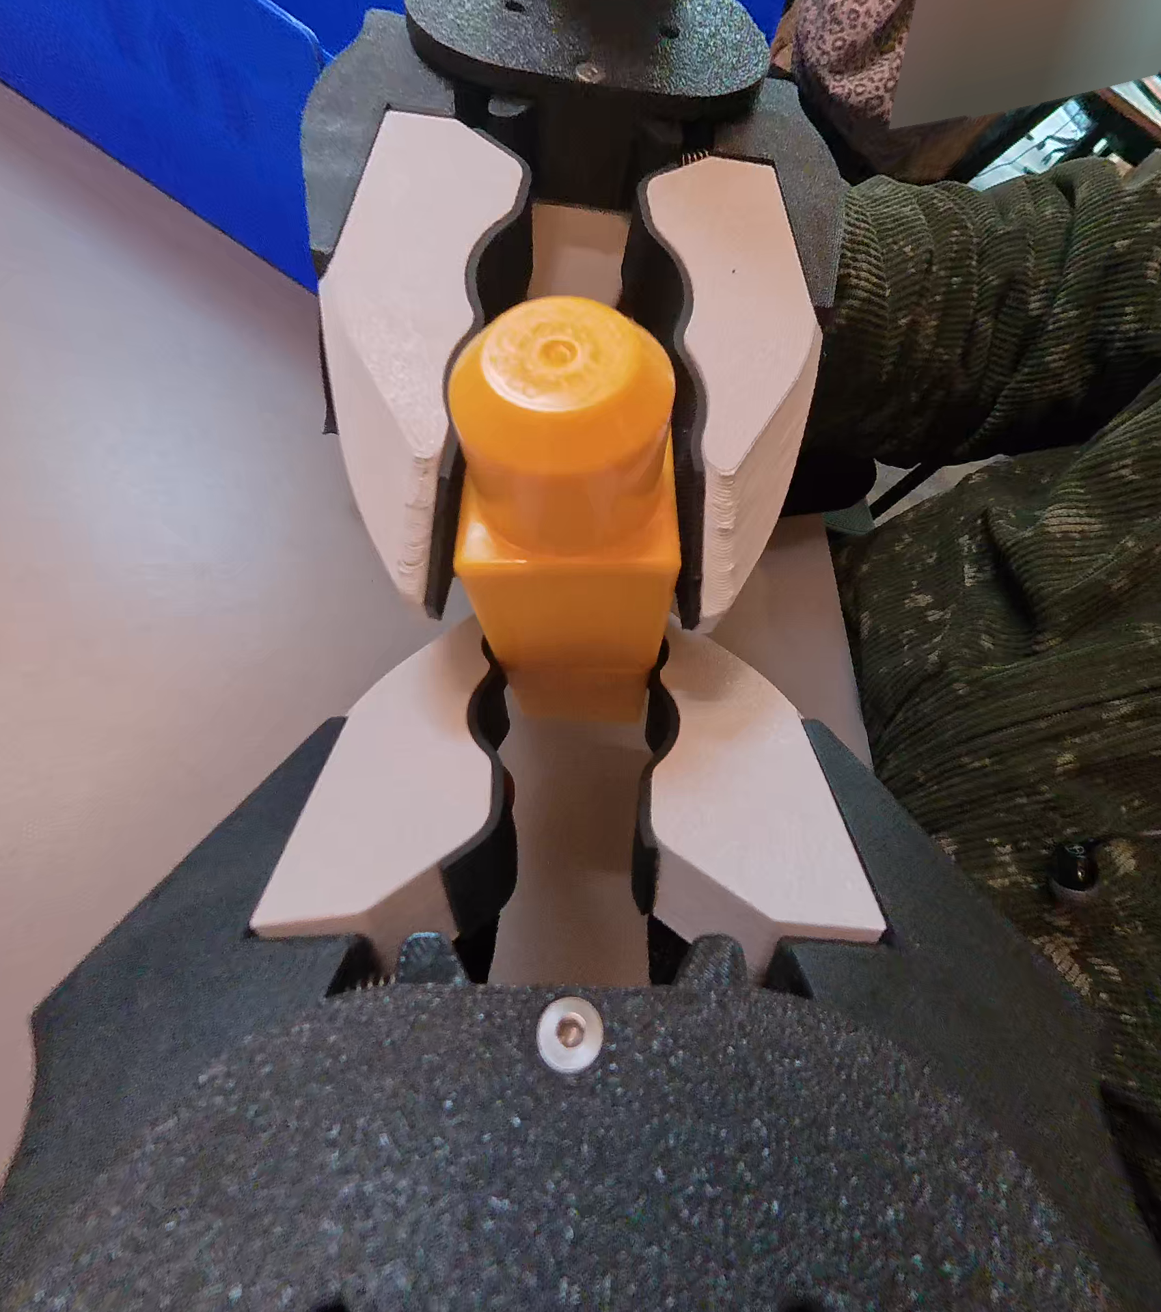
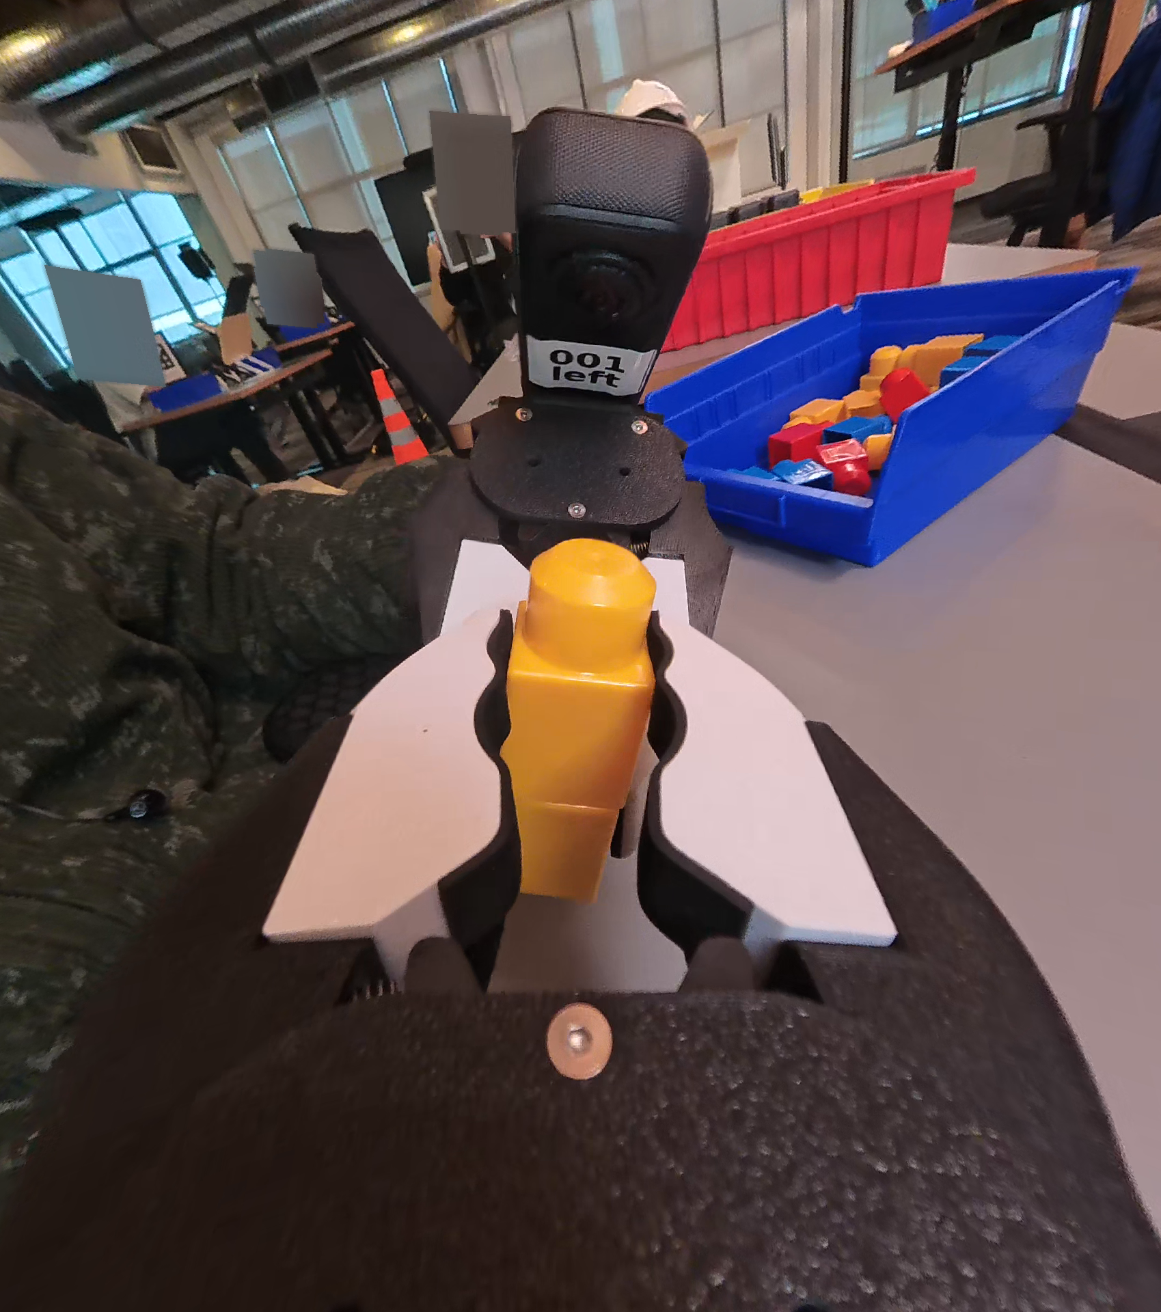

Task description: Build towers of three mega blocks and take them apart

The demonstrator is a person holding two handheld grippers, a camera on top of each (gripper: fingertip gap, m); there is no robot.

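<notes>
upright, yellow tower (image 2: pixel 581 717) stud-up, both jaws clamping its sides.

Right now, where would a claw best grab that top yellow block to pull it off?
Grip the top yellow block on its square body, two opposite flat faces, from the side, as the right claw does. Its round stud would probably slip. The left claw holds the lower yellow block.

Left wrist view looks along its own jaws, close, angled down at the desk (image 1: pixel 101 568). Right wrist view looks along its jaws, near level, toward the room and blue bin (image 2: pixel 918 511). The views face each other; both share the yellow block stack (image 1: pixel 563 568) at close range.
</notes>
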